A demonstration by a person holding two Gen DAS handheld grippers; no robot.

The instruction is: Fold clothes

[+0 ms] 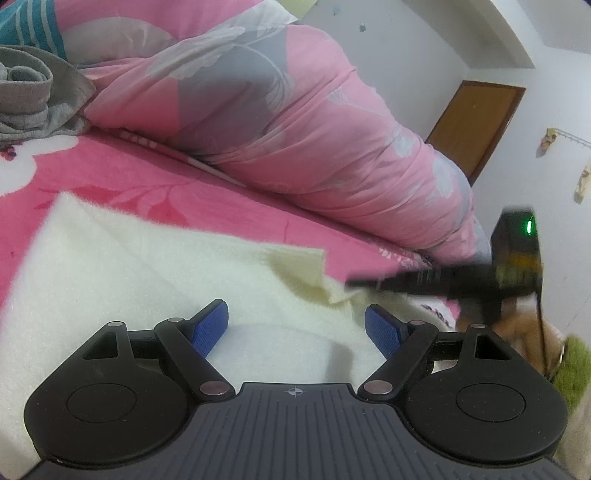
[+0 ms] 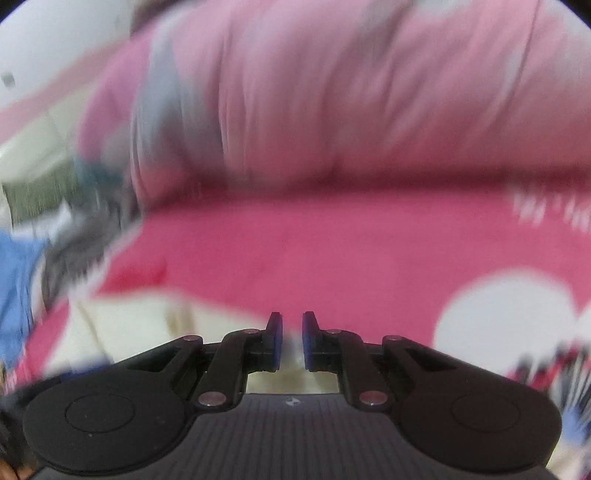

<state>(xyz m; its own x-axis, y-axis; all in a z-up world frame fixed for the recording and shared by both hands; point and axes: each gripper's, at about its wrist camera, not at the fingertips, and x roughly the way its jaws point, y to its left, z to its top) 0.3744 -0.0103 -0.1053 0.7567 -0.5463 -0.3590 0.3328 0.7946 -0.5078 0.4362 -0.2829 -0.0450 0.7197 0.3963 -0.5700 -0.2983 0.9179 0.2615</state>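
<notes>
A cream fleece garment [image 1: 147, 277] lies spread on the pink bed sheet [image 1: 110, 173]. My left gripper [image 1: 295, 317] hovers over its near part, blue pads wide apart and nothing between them. The garment's right corner [image 1: 332, 295] is lifted and creased toward my right gripper [image 1: 365, 283], which shows as a blurred black shape at the right. In the right wrist view everything is motion-blurred. There my right gripper [image 2: 291, 332] has its fingers nearly together with pale cloth in the narrow gap. More of the cream garment [image 2: 122, 325] lies below and to the left.
A bulky pink and grey quilt [image 1: 277, 129] is heaped along the far side of the bed. A crumpled grey garment [image 1: 33, 96] and a teal striped one [image 1: 33, 22] sit at the far left. A brown door [image 1: 476, 125] is at the right. A blue cloth [image 2: 18, 280] lies at the left.
</notes>
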